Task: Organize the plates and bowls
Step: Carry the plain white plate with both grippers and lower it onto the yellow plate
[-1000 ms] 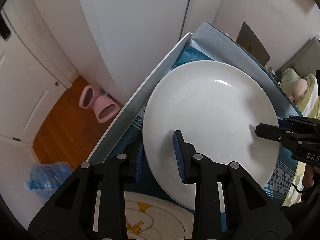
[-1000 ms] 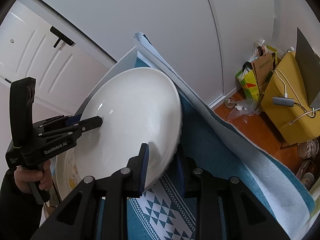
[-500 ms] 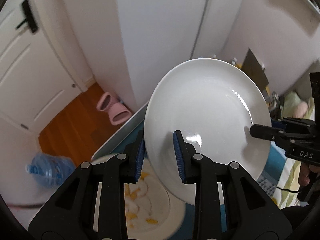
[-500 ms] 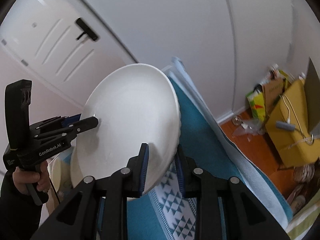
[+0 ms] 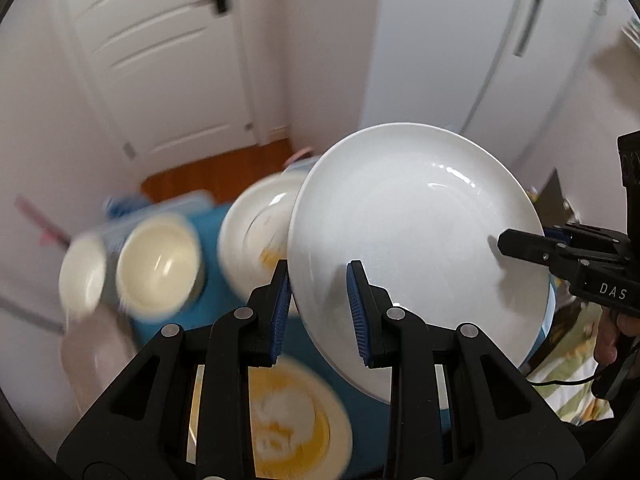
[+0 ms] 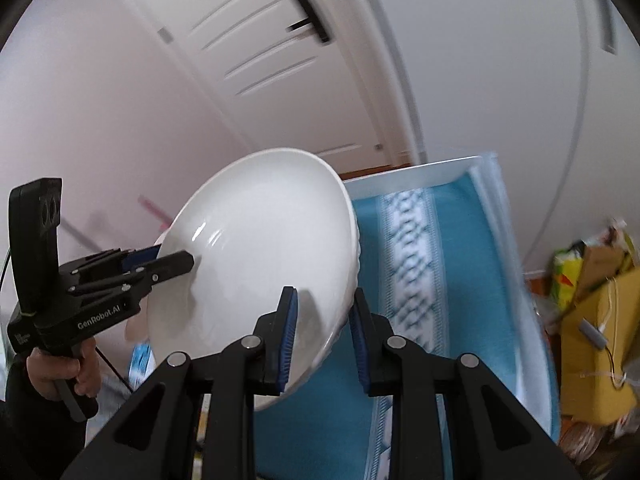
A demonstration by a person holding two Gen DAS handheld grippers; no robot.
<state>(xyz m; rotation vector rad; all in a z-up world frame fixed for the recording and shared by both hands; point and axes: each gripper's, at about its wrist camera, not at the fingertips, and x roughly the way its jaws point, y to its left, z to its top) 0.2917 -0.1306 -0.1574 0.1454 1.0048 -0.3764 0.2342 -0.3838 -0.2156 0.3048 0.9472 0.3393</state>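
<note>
A large white plate hangs tilted in the air above the table, gripped from both sides. My left gripper is shut on its near rim, and my right gripper is shut on the opposite rim of the white plate. In the left wrist view the right gripper reaches in from the right; the right wrist view shows the left gripper at the plate's left edge. Below sit two cream bowls, a white plate with yellow marks and a yellow-patterned plate.
The table wears a teal patterned cloth with a white raised edge. Behind stand a white panelled door and cupboard fronts. Yellow boxes and bags crowd the floor at right. A hand holds the left gripper's handle.
Both grippers have lifted the white plate off the cloth and swung it leftward. The bowls and patterned plates have come into the left wrist view.
</note>
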